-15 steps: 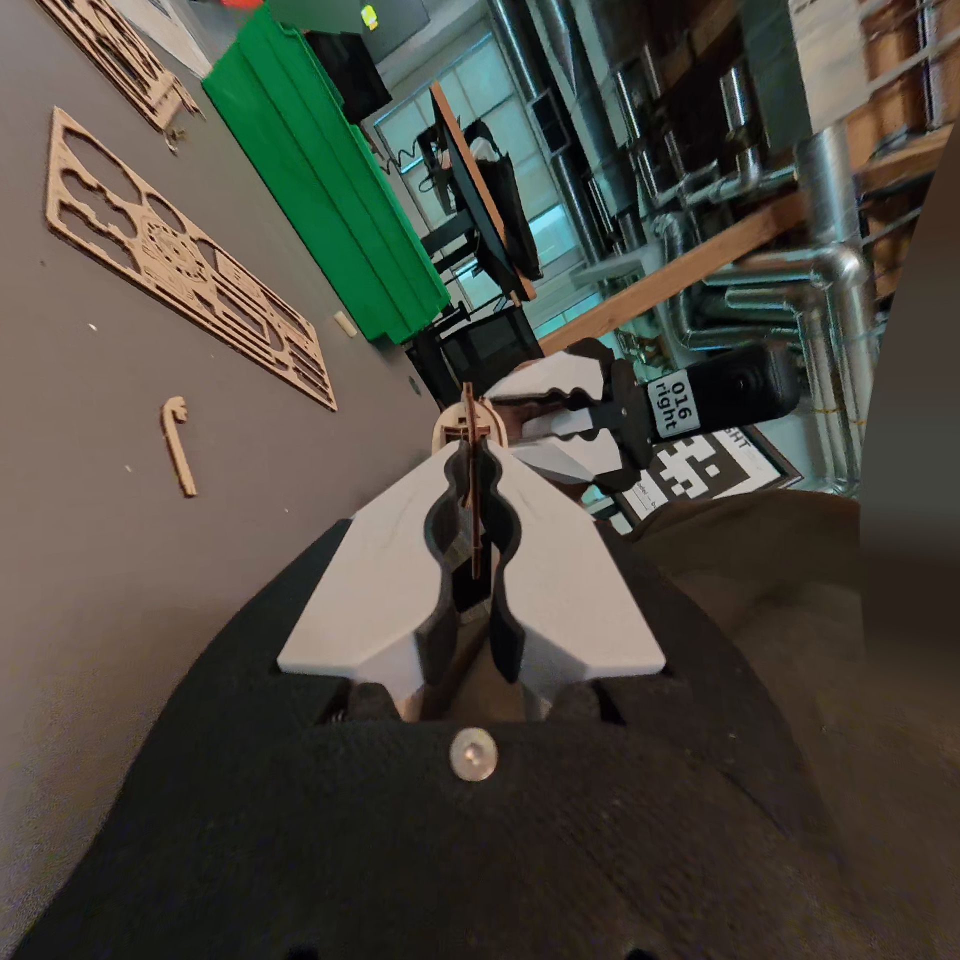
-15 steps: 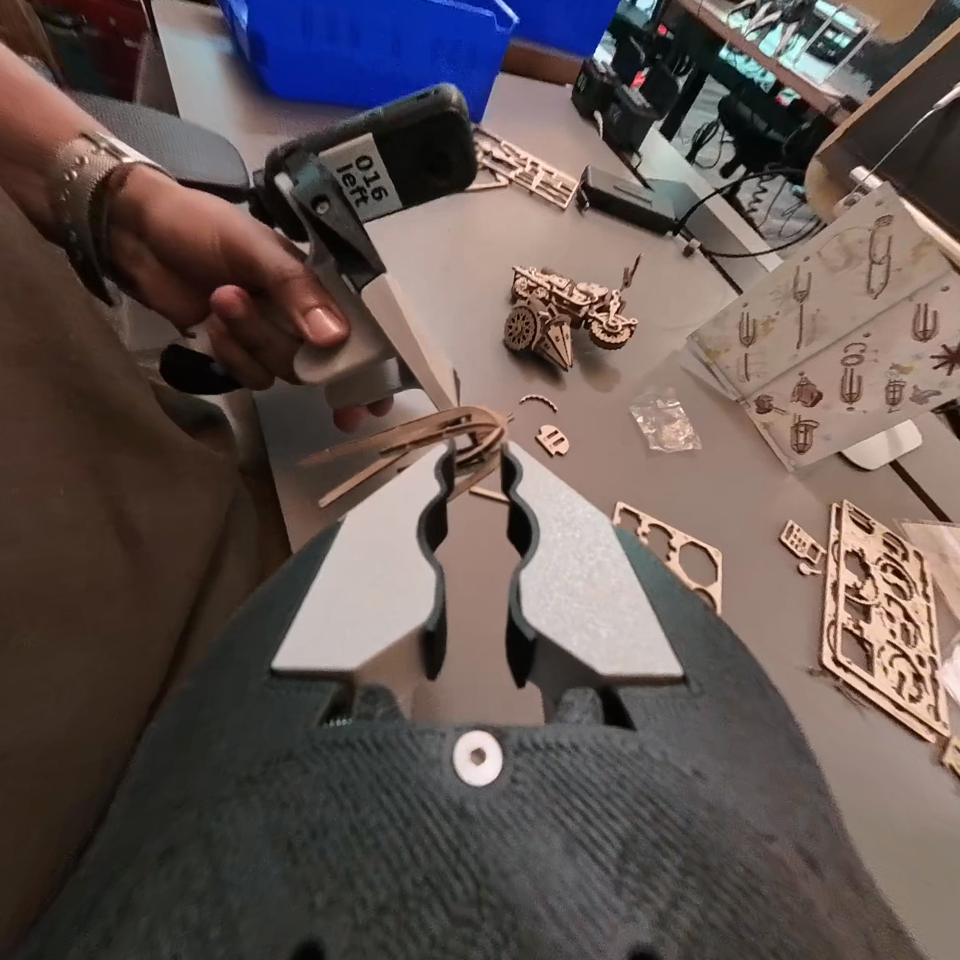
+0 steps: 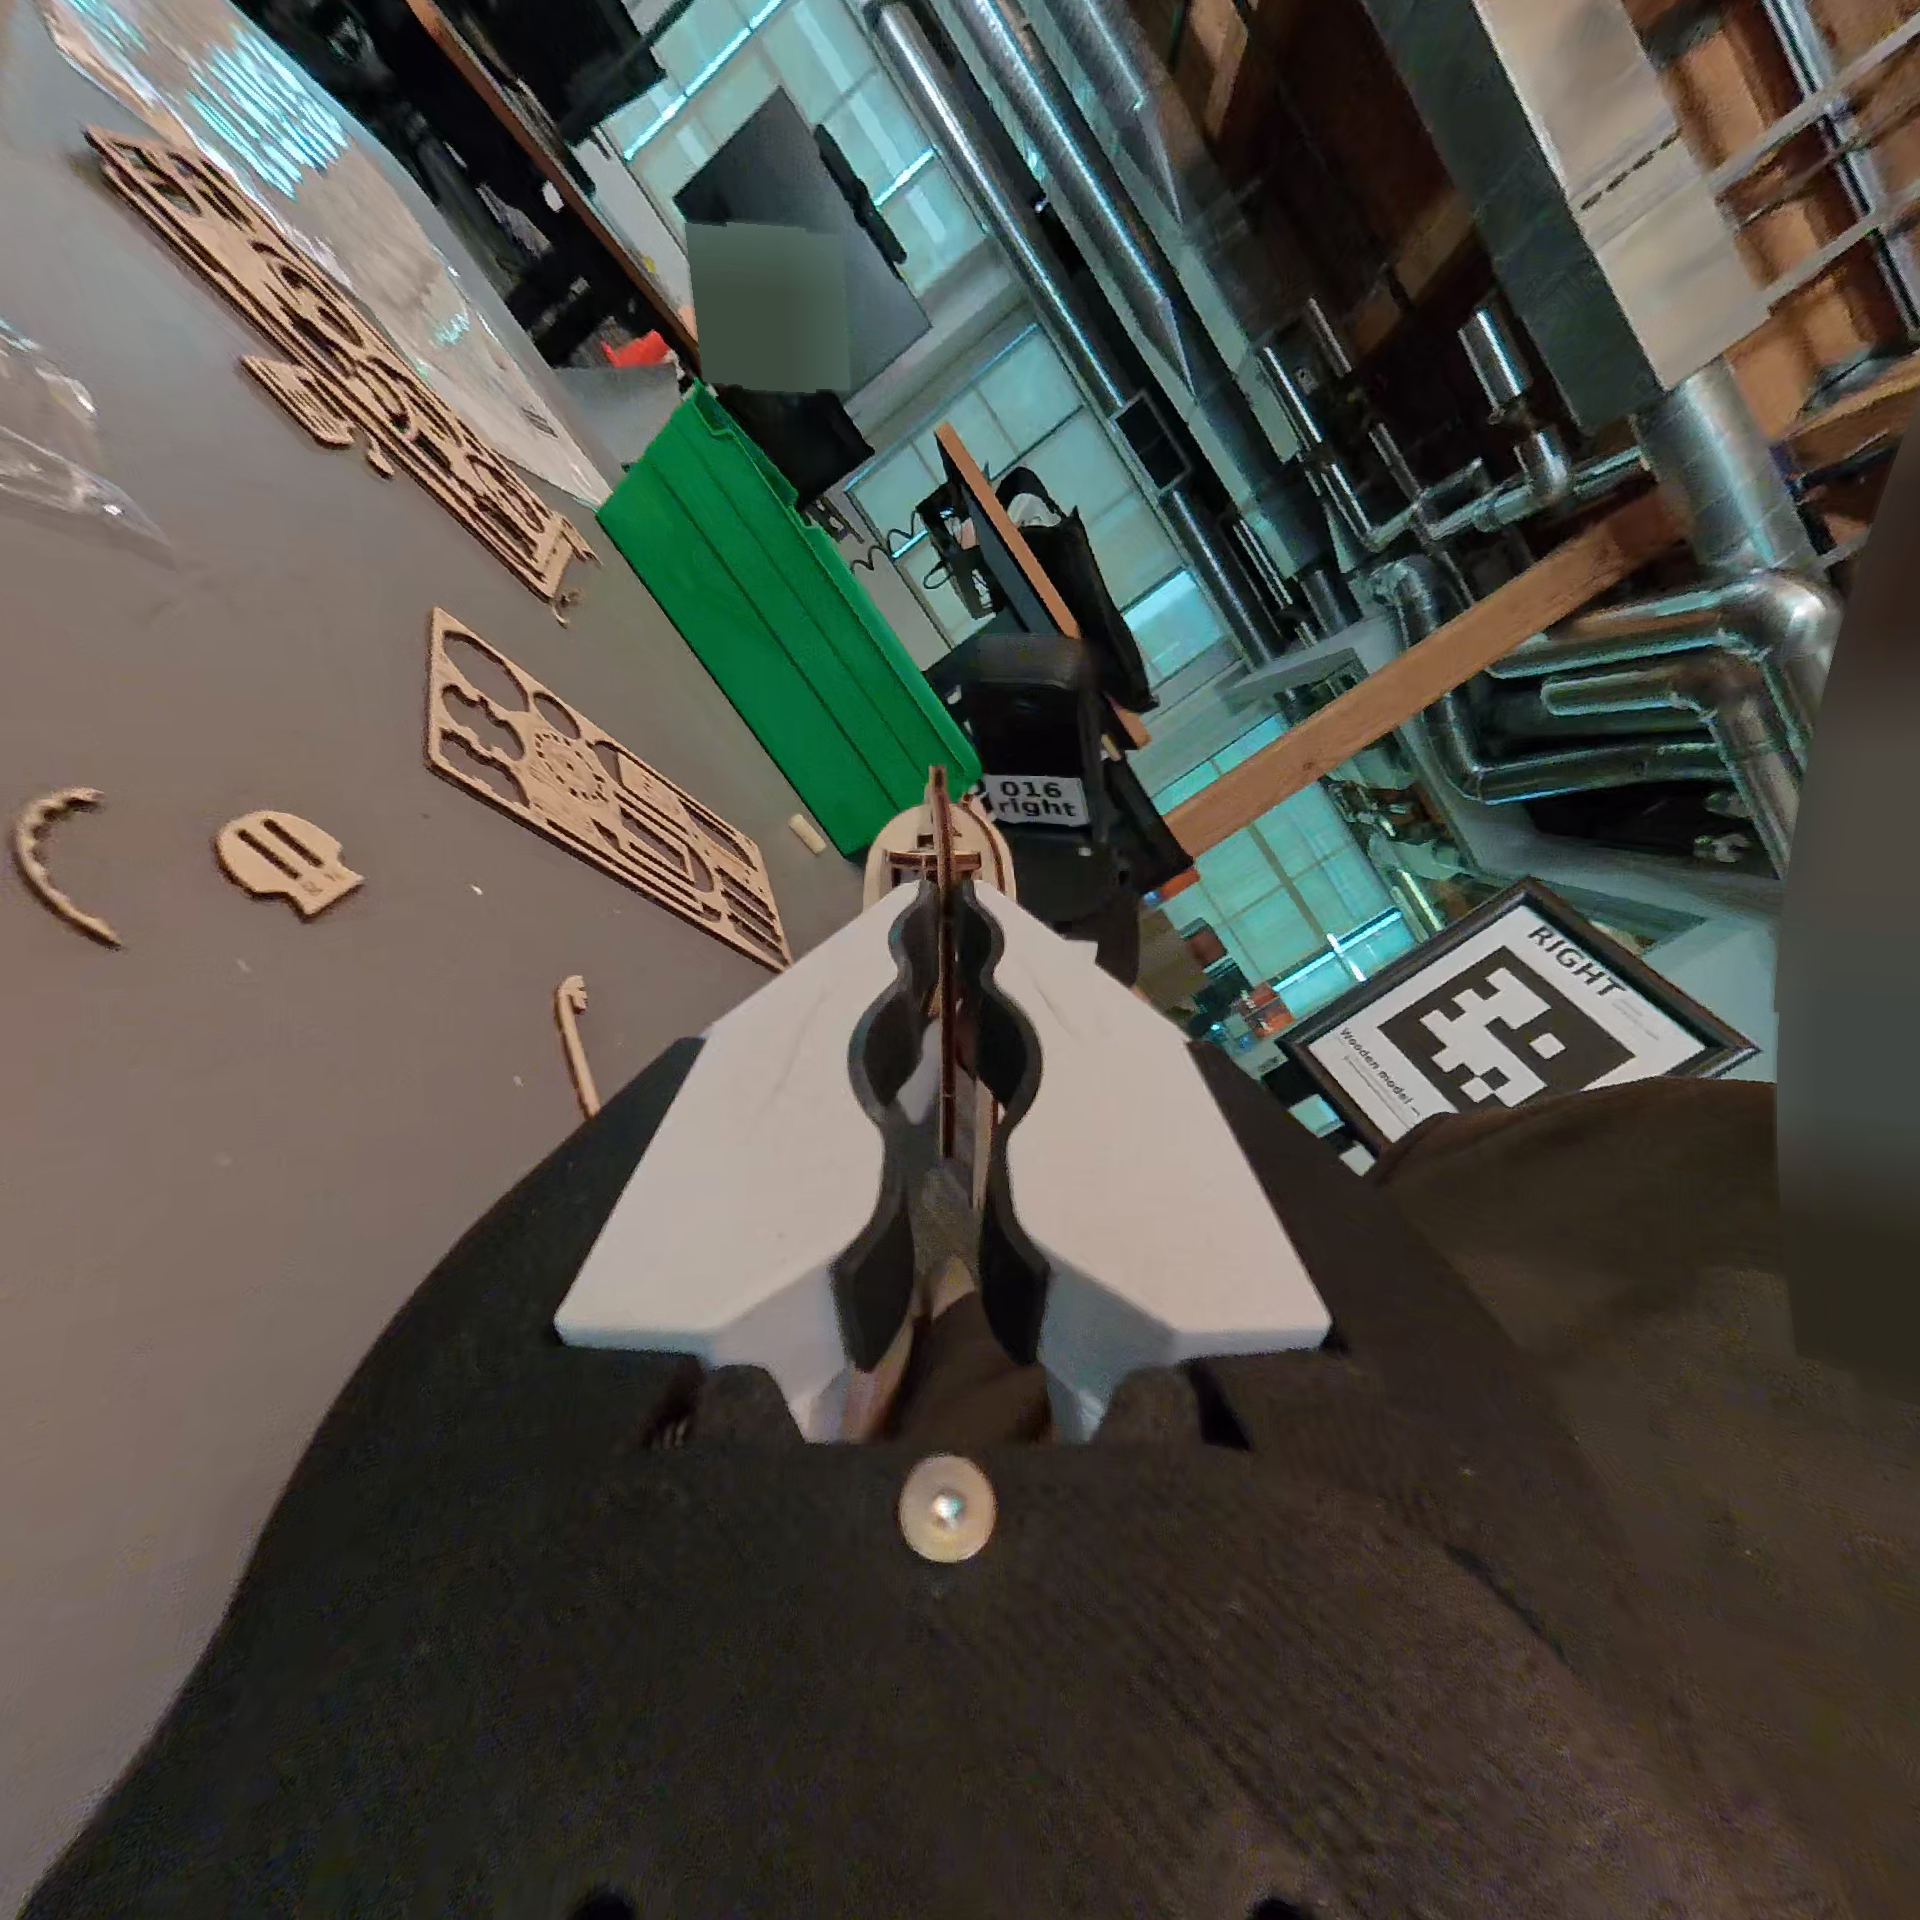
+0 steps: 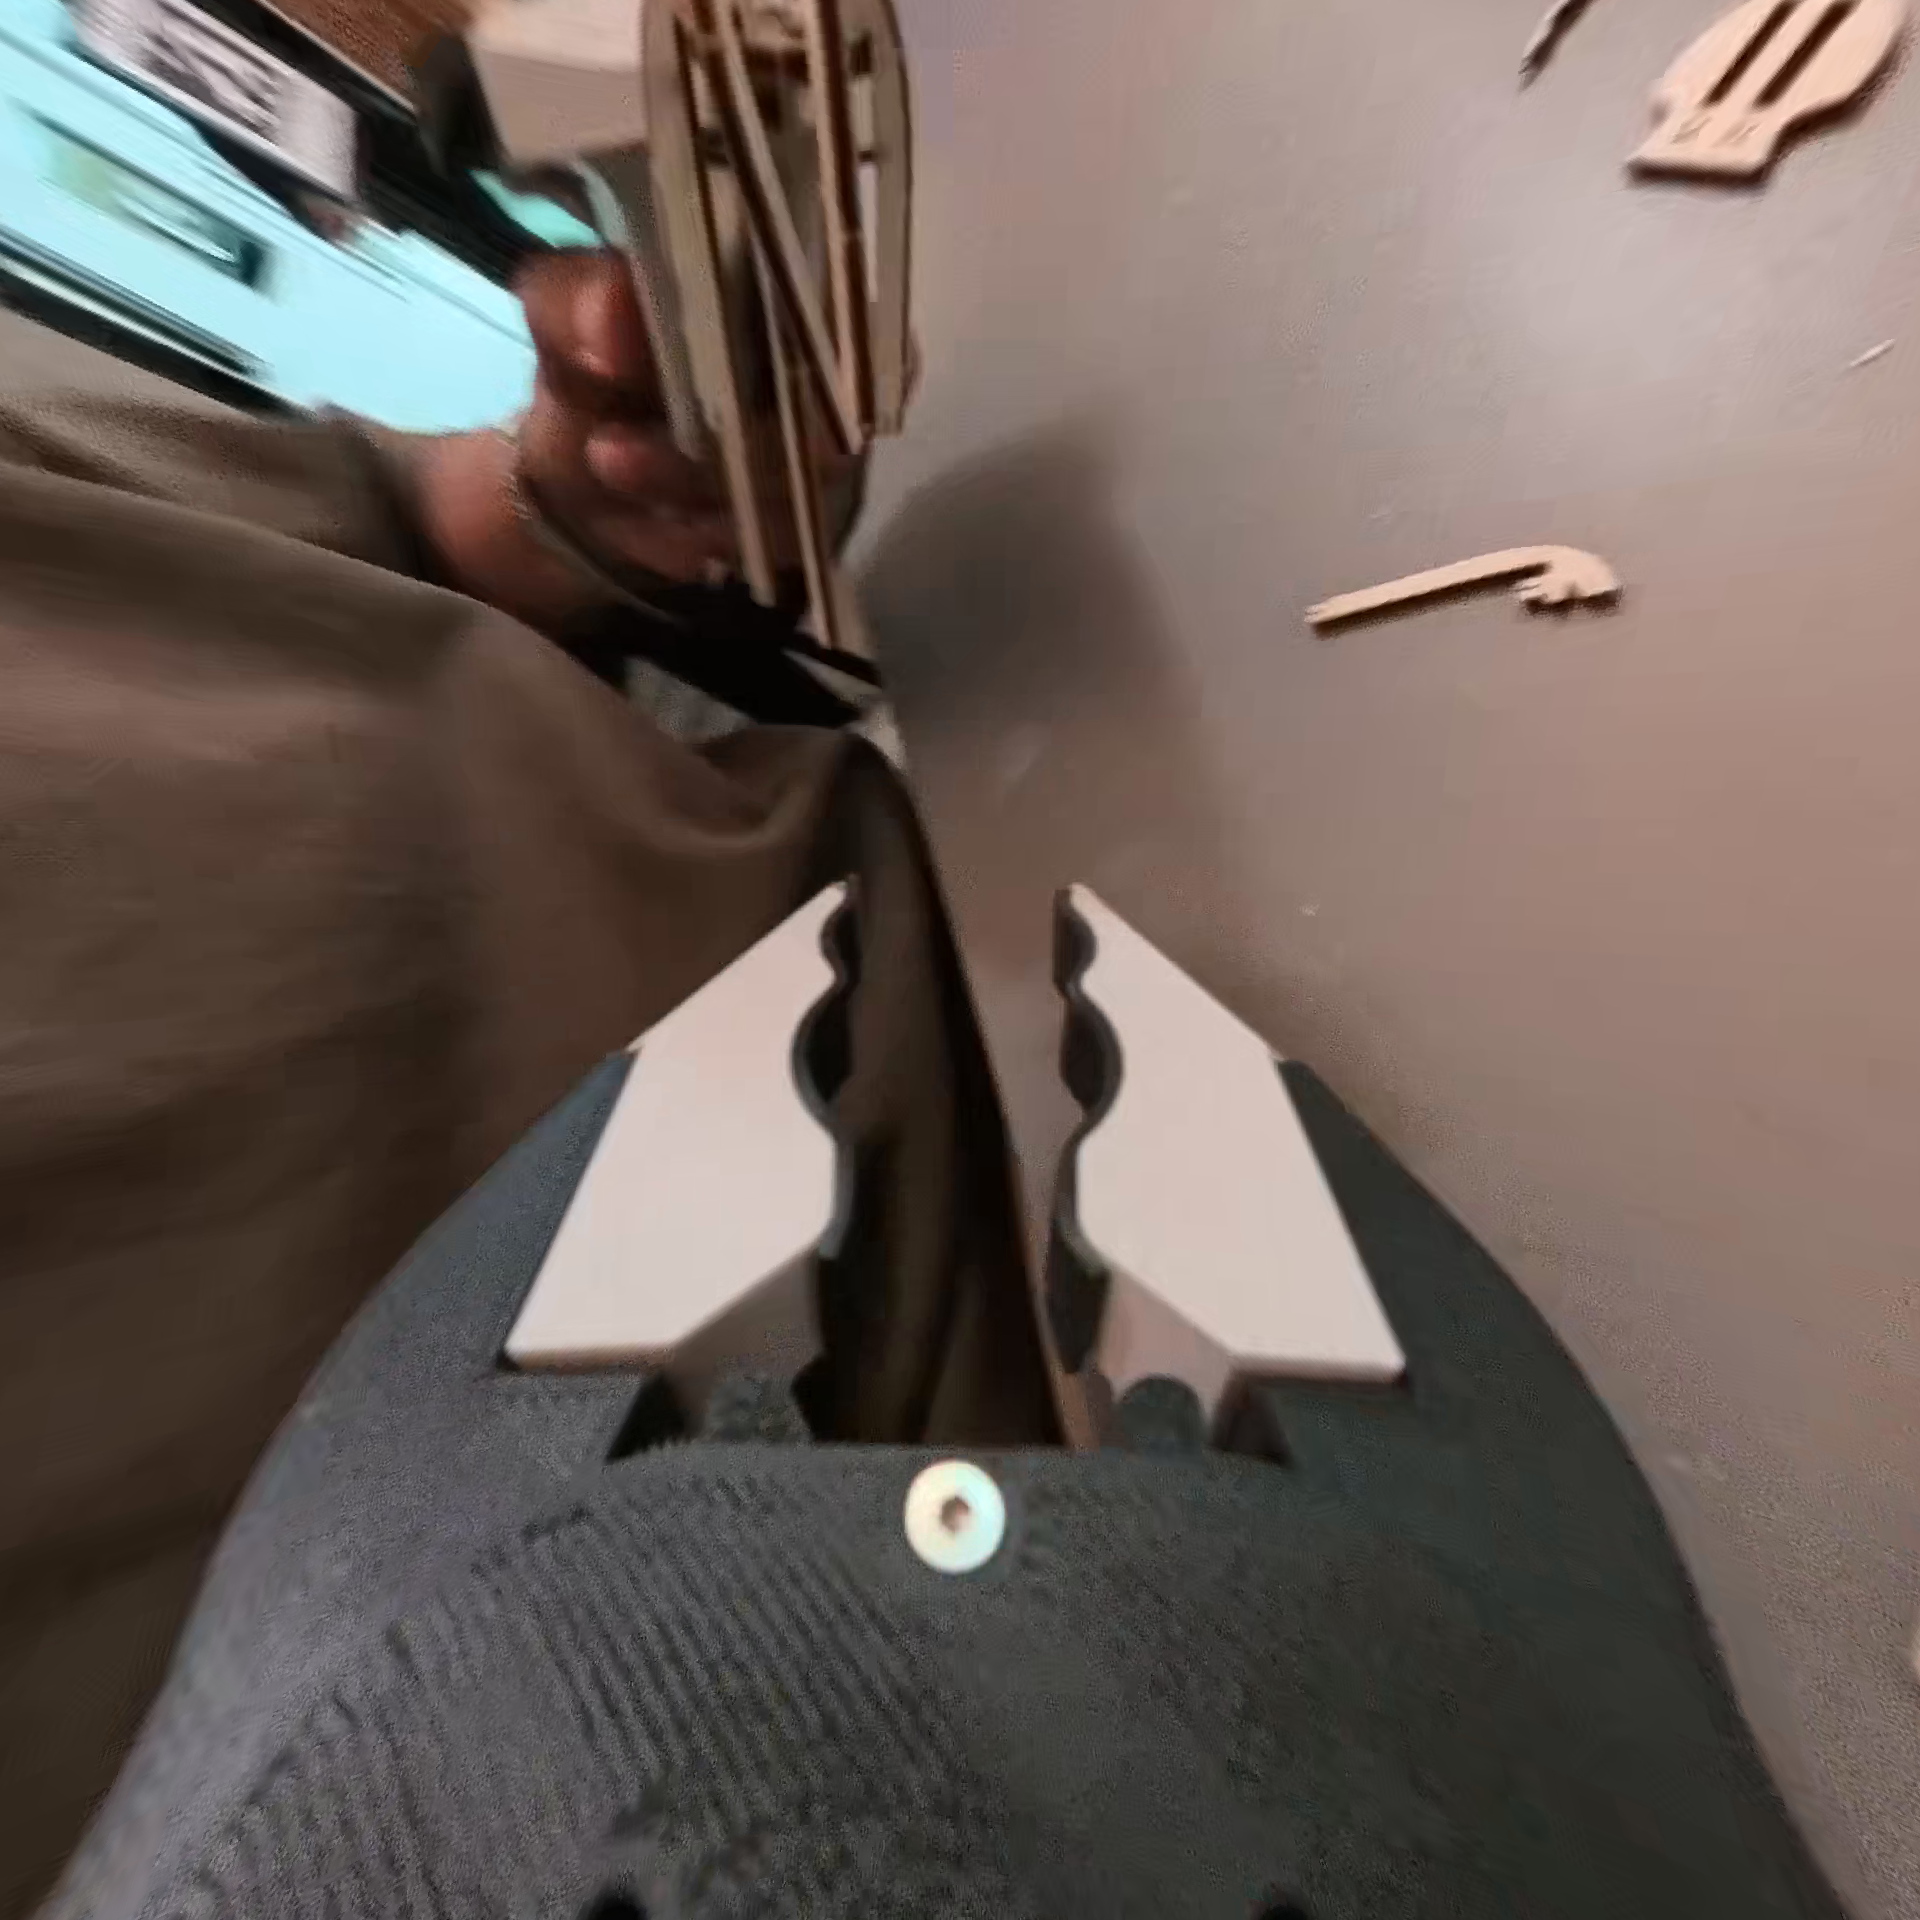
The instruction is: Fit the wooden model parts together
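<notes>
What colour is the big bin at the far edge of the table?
Green bin; clearest in the left wrist view.

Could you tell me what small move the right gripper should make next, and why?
Probably reach the right gripper to the hooked wooden strip lying loose on the grey table and close on it. Its jaws stand open and empty, while the left gripper is shut on the wooden sub-assembly, so the next part likely has to come from the table.

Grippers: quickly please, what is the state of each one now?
Left gripper: closed on the wooden model part.
Right gripper: open, holding nothing.
</notes>
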Tool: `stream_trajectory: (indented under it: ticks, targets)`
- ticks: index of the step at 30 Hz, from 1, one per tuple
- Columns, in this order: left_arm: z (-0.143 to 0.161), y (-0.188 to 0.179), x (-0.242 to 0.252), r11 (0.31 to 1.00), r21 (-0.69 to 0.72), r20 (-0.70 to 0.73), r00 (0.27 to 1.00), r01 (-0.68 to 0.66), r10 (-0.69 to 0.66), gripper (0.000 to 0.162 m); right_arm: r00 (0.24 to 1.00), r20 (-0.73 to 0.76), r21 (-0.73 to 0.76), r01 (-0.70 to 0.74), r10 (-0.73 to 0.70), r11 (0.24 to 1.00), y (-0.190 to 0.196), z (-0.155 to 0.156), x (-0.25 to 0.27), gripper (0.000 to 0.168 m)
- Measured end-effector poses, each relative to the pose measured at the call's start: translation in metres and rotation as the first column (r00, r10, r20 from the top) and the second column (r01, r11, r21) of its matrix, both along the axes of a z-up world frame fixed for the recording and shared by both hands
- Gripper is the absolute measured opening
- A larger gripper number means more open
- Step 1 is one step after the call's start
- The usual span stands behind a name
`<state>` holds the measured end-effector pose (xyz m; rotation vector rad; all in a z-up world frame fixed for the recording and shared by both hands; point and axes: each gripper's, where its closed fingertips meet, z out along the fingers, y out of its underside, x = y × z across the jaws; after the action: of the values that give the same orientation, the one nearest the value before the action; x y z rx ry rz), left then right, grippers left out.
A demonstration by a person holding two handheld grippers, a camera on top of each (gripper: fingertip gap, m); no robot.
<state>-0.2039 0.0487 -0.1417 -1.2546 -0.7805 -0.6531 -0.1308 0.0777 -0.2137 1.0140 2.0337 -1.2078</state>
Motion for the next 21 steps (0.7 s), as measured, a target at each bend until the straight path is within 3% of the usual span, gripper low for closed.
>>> stream_trajectory:
  ticks: [1,3,5,7,10,12,14,17,21]
  targets:
    - [0.0,-0.002,-0.002,1.0,-0.008,-0.014,1.0,-0.009,0.008,0.0,1.0,0.016,-0.052,0.006,-0.005,0.999,0.0,0.006,-0.002,0.023]
    - [0.002,-0.005,-0.004,1.0,-0.019,-0.04,0.999,-0.021,0.02,0.001,0.999,-0.034,-0.077,0.008,-0.011,0.997,0.004,0.011,-0.006,0.0]
    - [0.002,-0.007,-0.006,0.999,-0.034,-0.066,0.997,-0.031,0.029,0.001,0.986,-0.162,-0.038,0.024,-0.03,0.999,0.008,0.016,-0.015,0.0]
    - [0.001,-0.007,-0.006,0.998,-0.06,-0.096,0.995,-0.032,0.026,0.0,0.927,-0.373,0.041,0.063,-0.043,0.997,0.01,0.024,-0.027,0.003]
    - [0.002,-0.004,-0.001,0.995,-0.098,-0.163,0.987,-0.025,0.009,0.001,0.7,-0.713,0.183,0.242,-0.041,0.953,0.015,0.037,-0.053,0.019]
    - [0.002,0.0,0.006,0.992,-0.126,-0.21,0.977,-0.003,-0.024,0.001,0.56,-0.828,0.195,0.36,-0.044,0.912,0.015,0.043,-0.062,0.036]
    - [0.0,0.004,0.012,0.989,-0.151,-0.244,0.969,0.009,-0.046,0.001,0.471,-0.881,0.156,0.389,-0.051,0.908,0.01,0.048,-0.062,0.045]
    - [0.0,0.006,0.018,0.984,-0.18,-0.294,0.953,0.015,-0.068,0.001,0.482,-0.875,0.12,0.294,-0.039,0.948,0.0,0.054,-0.048,0.06]
    - [-0.001,0.011,0.033,0.971,-0.236,-0.404,0.904,0.048,-0.143,0.001,0.584,-0.802,-0.014,0.192,-0.126,0.981,-0.004,0.07,-0.033,0.047]
